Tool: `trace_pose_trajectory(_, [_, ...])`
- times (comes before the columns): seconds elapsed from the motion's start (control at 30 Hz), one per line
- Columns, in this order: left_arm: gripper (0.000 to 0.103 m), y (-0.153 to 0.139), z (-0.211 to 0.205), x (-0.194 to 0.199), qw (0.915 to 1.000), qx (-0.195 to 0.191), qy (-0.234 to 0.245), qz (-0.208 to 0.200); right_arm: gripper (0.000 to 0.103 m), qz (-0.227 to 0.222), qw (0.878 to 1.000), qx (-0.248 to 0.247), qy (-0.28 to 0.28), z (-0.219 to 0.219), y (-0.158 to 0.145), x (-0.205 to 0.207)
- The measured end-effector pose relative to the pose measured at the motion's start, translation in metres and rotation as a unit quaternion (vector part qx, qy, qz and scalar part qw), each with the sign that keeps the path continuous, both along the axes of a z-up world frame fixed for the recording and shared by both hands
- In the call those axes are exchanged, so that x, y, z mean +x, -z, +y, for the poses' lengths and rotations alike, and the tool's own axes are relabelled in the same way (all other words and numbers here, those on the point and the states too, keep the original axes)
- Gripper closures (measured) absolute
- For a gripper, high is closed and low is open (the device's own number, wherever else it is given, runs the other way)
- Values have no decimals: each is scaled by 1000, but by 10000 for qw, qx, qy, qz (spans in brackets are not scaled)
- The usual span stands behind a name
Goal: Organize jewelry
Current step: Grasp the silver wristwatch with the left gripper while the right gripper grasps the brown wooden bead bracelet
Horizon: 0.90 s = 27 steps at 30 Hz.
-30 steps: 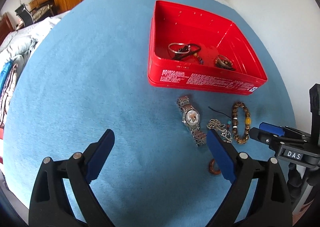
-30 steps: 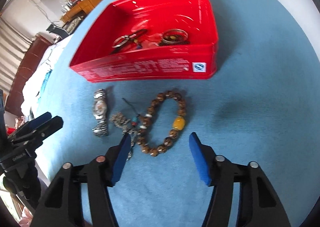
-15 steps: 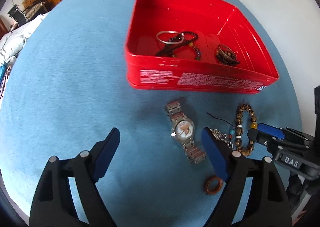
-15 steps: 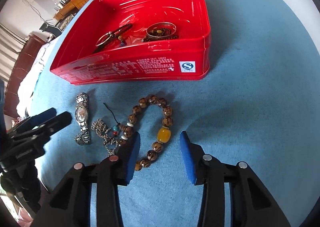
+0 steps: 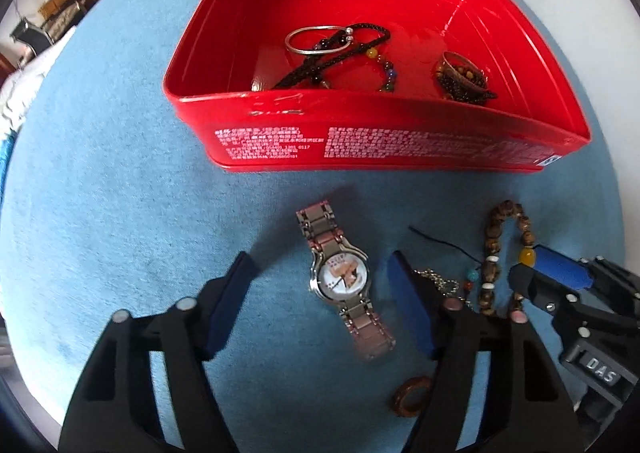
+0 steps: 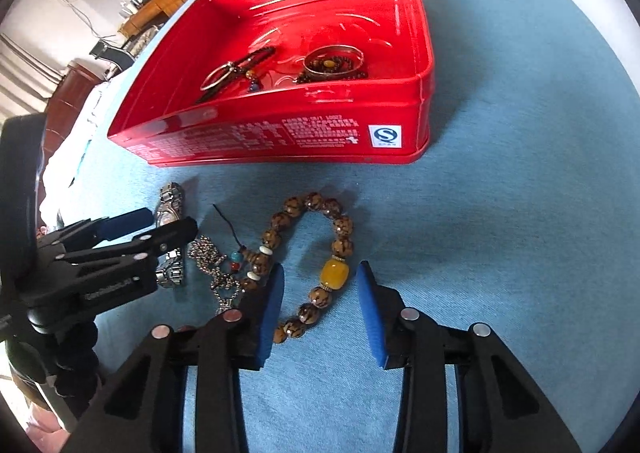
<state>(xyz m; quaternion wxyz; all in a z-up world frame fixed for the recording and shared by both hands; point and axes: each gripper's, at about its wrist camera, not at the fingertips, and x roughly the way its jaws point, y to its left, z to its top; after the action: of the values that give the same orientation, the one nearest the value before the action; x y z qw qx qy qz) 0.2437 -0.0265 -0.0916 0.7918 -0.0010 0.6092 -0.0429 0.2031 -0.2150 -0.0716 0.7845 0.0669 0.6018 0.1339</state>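
Left gripper: jaws apart astride steel-banded wristwatch.
Right gripper: jaws apart astride brown wooden-bead bracelet.
Risk: left pad snags neighbouring silver chain; round beads roll free.

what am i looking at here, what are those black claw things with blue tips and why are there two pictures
They are two hand-held grippers, each with a fisheye camera looking along its fingers; no robot arm. One picture is from the left gripper, open around a wristwatch. The other is from the right gripper, open around a bead bracelet. Both lie on blue cloth, with a silver chain and a small brown ring nearby. The red tin already holds some jewelry. Nothing is held.
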Motion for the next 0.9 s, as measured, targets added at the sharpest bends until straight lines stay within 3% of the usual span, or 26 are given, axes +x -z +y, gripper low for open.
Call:
trace_pose_trajectory(0.1, [57, -2, -7, 3, 10000, 28, 38, -44, 65, 0, 10000, 11, -19, 1, 0, 1])
trace_pose_trajectory(0.17, [73, -3, -8, 4, 10000, -41, 57, -58, 65, 1, 10000, 9, -22, 1, 0, 3])
trace_pose_trajectory(0.57, [74, -15, 11, -30, 9987, -398, 88, -311, 66, 53, 10000, -76, -10, 7, 1, 7])
trace_pose_trajectory(0.9, [73, -27, 21, -55, 9976, -532, 103, -434, 87, -20, 9993, -313, 179, 6, 3, 6])
